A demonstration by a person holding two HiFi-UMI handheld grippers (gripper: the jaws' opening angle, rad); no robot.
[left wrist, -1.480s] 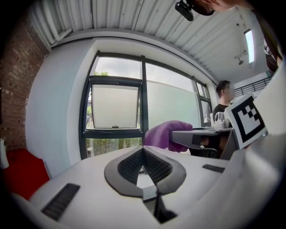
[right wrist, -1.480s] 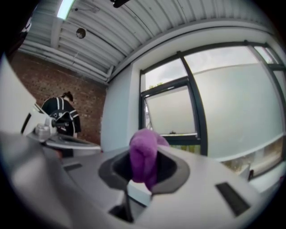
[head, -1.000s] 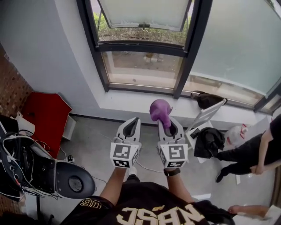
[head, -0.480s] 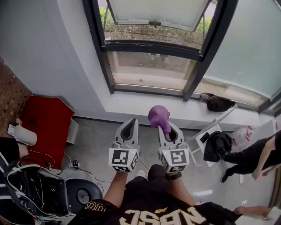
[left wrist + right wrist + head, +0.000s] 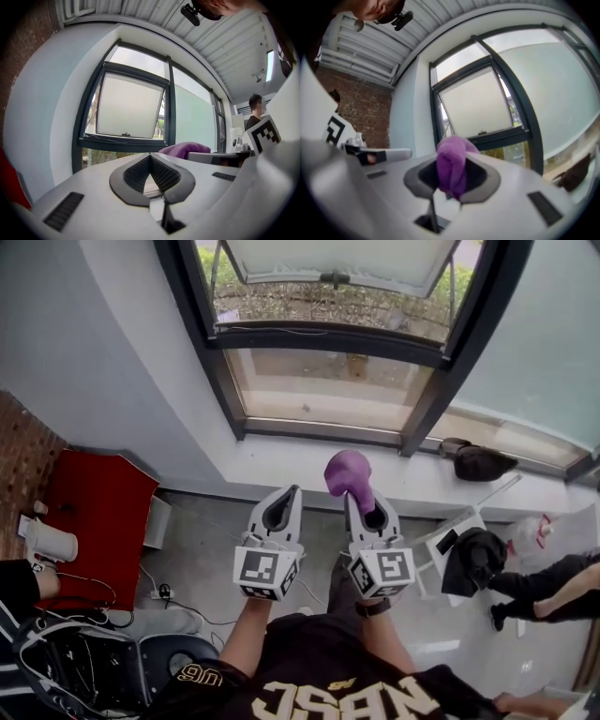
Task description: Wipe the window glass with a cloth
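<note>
Purple cloth (image 5: pixel 451 161) sits clamped between right tongs (image 5: pixel 371 517).

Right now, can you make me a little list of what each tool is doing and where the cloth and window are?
Left tool: shut, holding nothing
Right tool: shut on the cloth
Cloth: purple, bunched, sticking up out of the right tool
Window: ahead of both tools, top part tilted open
Wiping: not begun, cloth is not touching the window
</note>
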